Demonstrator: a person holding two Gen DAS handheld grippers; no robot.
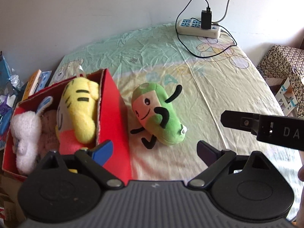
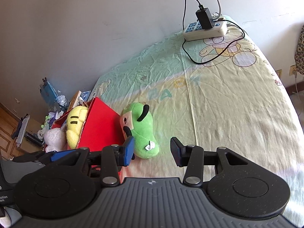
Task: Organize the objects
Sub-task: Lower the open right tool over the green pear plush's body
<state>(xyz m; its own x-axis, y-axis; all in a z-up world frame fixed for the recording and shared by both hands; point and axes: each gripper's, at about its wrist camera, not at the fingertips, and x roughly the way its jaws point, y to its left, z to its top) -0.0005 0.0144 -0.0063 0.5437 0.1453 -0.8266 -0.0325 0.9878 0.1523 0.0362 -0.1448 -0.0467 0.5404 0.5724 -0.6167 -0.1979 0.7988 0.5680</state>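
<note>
A green plush toy (image 1: 157,114) with a face and black limbs lies on the bed sheet, right beside a red box (image 1: 114,110). The box holds a yellow striped plush (image 1: 81,104) and a white fluffy plush (image 1: 24,133). My left gripper (image 1: 153,150) is open and empty, just in front of the green plush. My right gripper (image 2: 152,150) is open and empty, close to the green plush (image 2: 142,131), which lies next to the red box (image 2: 98,125). The right gripper's finger also shows in the left wrist view (image 1: 266,127).
A white power strip (image 1: 199,26) with a black charger and cables lies at the far end of the bed. Books and clutter (image 1: 11,87) sit left of the box. A patterned box (image 1: 281,64) stands off the bed's right side.
</note>
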